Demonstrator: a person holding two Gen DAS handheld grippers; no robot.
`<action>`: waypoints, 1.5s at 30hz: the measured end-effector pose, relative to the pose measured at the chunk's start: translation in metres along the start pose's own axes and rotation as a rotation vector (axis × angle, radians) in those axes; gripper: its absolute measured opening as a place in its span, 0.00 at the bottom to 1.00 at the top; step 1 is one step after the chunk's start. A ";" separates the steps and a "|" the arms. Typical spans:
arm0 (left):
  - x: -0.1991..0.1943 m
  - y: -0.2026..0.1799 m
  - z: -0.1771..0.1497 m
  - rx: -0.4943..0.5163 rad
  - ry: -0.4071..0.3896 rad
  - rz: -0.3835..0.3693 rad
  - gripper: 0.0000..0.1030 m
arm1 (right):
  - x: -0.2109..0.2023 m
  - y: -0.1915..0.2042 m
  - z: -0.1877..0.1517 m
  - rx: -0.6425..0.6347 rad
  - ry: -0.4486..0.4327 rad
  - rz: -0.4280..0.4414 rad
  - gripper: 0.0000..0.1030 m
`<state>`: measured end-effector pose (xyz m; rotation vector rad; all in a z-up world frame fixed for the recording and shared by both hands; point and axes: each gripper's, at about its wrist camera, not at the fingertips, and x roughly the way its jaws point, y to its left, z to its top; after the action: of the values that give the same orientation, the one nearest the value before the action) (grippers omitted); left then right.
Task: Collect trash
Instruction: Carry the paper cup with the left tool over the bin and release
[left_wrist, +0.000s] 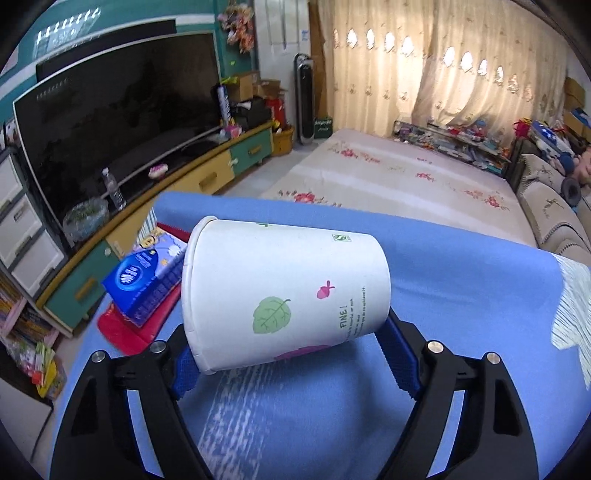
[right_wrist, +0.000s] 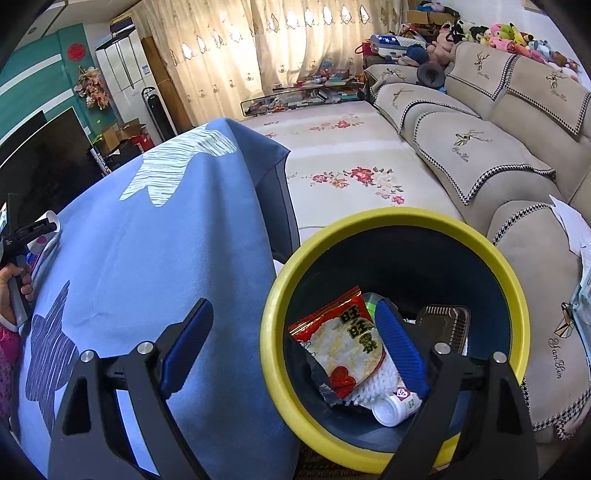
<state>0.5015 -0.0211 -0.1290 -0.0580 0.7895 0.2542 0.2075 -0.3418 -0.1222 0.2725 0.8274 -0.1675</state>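
- Left tongs (left_wrist: 291, 354) straddle white leaf-print paper cup (left_wrist: 284, 291) lying on blue-clothed bench (left_wrist: 461, 295), pads at both ends; grip unconfirmed.
- Right tongs (right_wrist: 295, 350) wide open, empty, above yellow-rimmed bin (right_wrist: 269, 332).
- Step: grasping cup; next, close firmly, carry to bin.

paper cup (left_wrist: 284, 291): its ends cover the tips of the blue fingers (left_wrist: 397, 363); whether they press cannot be told.
tissue pack (left_wrist: 146, 282): partly behind the cup.
bin (right_wrist: 509, 266): contents partly behind a finger; near rim cut off.
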 end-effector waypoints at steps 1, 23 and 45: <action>-0.010 -0.002 -0.002 0.012 -0.013 -0.014 0.78 | -0.003 0.000 0.000 -0.001 -0.005 0.002 0.82; -0.272 -0.203 -0.140 0.497 -0.048 -0.625 0.78 | -0.117 -0.068 -0.042 0.046 -0.150 -0.164 0.82; -0.254 -0.456 -0.242 0.871 0.197 -0.752 0.83 | -0.133 -0.154 -0.070 0.236 -0.147 -0.206 0.82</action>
<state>0.2746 -0.5498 -0.1386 0.4423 0.9619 -0.8247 0.0311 -0.4615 -0.0944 0.3920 0.6886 -0.4745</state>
